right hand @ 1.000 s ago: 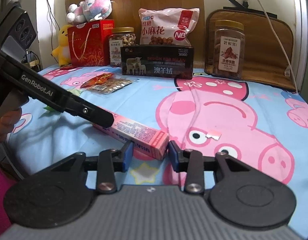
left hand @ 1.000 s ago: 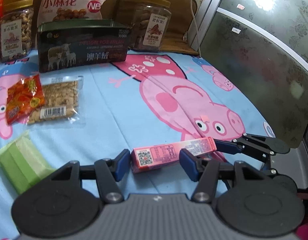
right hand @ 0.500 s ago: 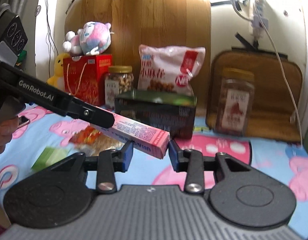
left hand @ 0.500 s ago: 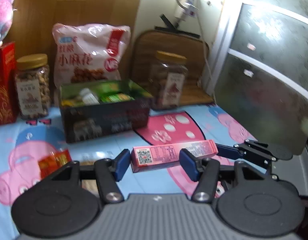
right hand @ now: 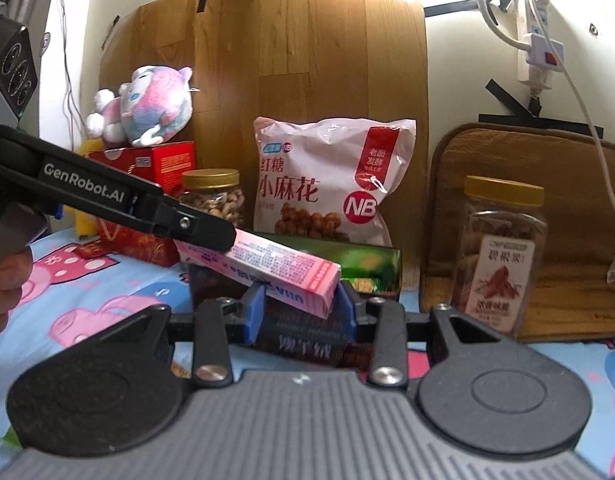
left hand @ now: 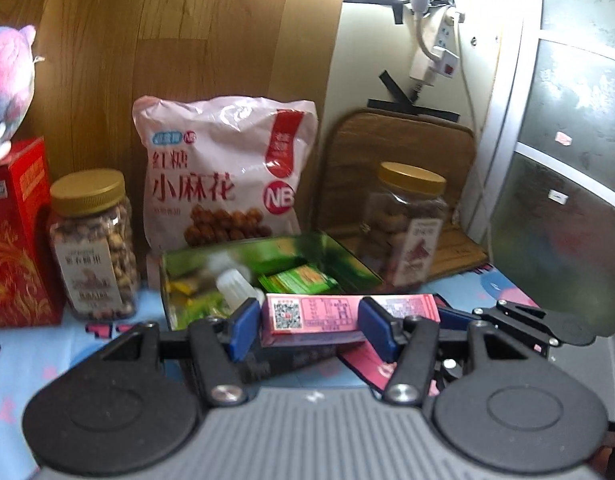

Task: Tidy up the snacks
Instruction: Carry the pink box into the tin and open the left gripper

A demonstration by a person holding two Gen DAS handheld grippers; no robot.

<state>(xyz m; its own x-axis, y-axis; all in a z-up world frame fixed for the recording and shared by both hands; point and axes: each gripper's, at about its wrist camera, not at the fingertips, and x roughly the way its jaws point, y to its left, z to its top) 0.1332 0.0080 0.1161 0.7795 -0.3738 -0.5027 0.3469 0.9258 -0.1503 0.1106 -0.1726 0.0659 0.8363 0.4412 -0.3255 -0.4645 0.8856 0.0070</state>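
A: How many gold-lidded clear plastic jars?
B: Two: one at centre left (right hand: 213, 198), one at right (right hand: 503, 256).
A: And the rest?
B: One pink snack bag (right hand: 327, 184), one long pink carton (right hand: 267, 266), one open dark tin (left hand: 263, 276), one red gift box (right hand: 147, 200), one plush toy (right hand: 147, 106).

open tin (left hand: 349, 266) ahead, jars (left hand: 93, 244) flanking, snack bag (left hand: 223, 172) behind

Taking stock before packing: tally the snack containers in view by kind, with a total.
Gold-lidded jars: 2, nut jar and pecan jar
Bags: 1, pink snack bag
Open tins: 1, dark tin
Slim cartons: 1, pink box, held by both grippers
Total: 5
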